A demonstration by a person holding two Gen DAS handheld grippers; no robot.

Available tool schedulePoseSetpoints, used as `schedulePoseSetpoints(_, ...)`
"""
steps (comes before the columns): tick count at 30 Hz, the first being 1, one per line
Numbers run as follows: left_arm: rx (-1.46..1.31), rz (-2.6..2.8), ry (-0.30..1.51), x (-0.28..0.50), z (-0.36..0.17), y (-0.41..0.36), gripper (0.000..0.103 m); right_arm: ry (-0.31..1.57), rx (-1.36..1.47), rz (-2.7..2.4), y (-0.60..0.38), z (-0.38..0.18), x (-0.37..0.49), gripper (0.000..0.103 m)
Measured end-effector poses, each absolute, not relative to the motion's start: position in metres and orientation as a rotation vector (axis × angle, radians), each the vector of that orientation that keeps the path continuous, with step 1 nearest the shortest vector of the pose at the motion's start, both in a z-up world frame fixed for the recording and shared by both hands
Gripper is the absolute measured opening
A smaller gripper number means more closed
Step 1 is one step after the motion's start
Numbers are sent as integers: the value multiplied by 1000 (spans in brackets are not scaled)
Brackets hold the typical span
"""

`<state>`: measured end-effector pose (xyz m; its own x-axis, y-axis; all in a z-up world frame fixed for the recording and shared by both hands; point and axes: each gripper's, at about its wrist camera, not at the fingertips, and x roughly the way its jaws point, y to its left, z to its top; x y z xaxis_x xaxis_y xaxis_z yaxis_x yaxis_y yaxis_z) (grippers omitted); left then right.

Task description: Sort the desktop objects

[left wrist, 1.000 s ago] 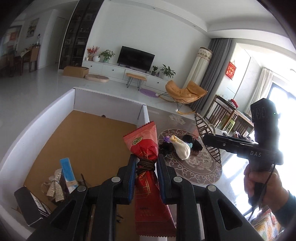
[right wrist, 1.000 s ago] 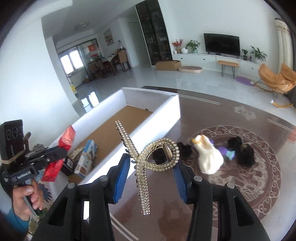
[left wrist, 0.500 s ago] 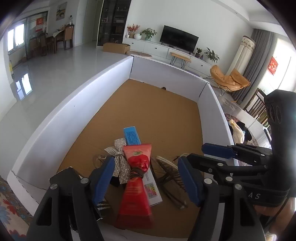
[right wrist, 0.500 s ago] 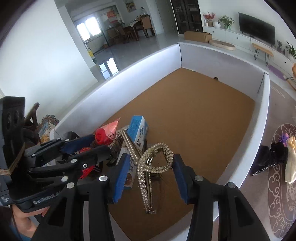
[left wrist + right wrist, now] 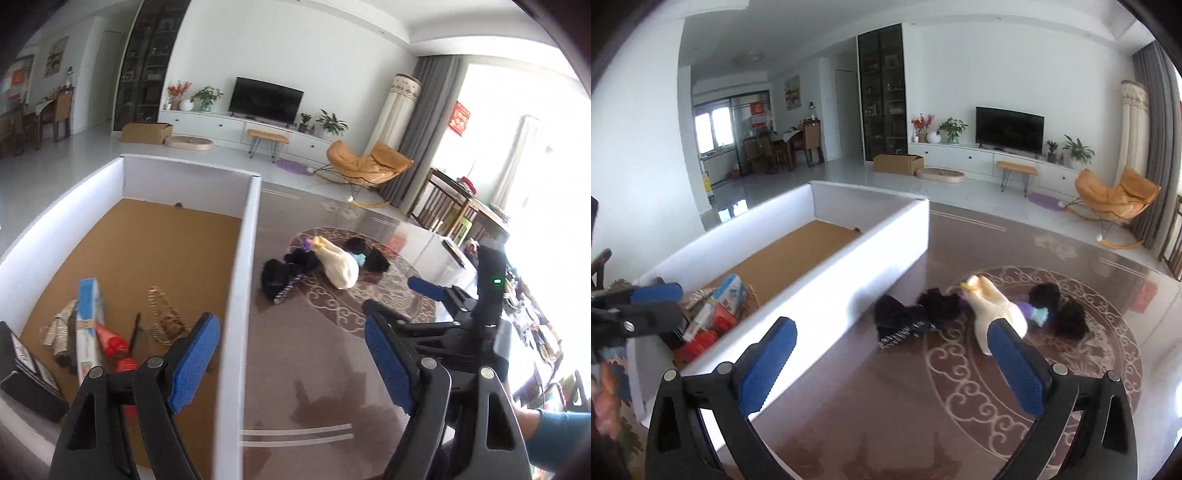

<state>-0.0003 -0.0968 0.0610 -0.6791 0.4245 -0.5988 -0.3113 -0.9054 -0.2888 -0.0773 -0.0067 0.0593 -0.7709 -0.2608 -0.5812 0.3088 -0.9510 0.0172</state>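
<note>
Reading left to right across my two wrist views. White box (image 5: 243, 258) with a brown floor stands on the left part of the table (image 5: 317, 354); its right wall runs between my left gripper's fingers in the left view.

Box contents, all at the near left corner: black case (image 5: 26, 384) against the near wall, silver bow (image 5: 59, 328), blue carton (image 5: 88, 325), red pouch (image 5: 118, 350) lying partly over the carton's near end, pearl clip (image 5: 164, 317) just right of them on the floor.

Left gripper (image 5: 291, 363): jaws wide, have just been opening, nothing between the pads. Left finger hangs over the box, right finger over the table.

On the table right of the box, on the round pattern: black pile (image 5: 908, 317) nearest the box wall, a small spring-like clip at its near edge. Cream item (image 5: 993, 314) touches the pile's right side. Teal and purple bits (image 5: 1034, 312) just beyond it, then a black fluffy item (image 5: 1060, 310) furthest right.

Right gripper (image 5: 894, 362): jaws wide, have just been opening, empty. It hangs over the table near the pile; its right pad overlaps the cream item in the right view; contact cannot be told.
</note>
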Motion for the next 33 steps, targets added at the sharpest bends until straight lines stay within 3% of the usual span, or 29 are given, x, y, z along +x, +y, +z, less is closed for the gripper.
schedulePoseSetpoints(2, -984, 2448, -182, 5, 53, -59, 101, 159, 1042, -2738, 37, 27, -80, 103)
schedulePoseSetpoints(3, -997, 2403, -170, 6, 45, -42, 103, 167, 1125, -2751, 59, 12, -81, 103)
schedulePoseSetpoints(7, -1159, 2323, -55, -6, -15, 15, 103, 124, 1354, -2788, 131, -28, -74, 103)
schedulePoseSetpoints(12, -1294, 2397, 23, -32, -64, 39, 103, -23, 1413, -2805, 168, -37, -50, 103)
schedulePoseSetpoints(21, -1299, 2498, 210, -67, -73, 56, 103, 16, 1431, -2796, 161, -38, -50, 103)
schedulePoseSetpoints(33, -1297, 2512, 235, -63, -73, 57, 103, 16, 1432, -2796, 160, -38, -51, 103)
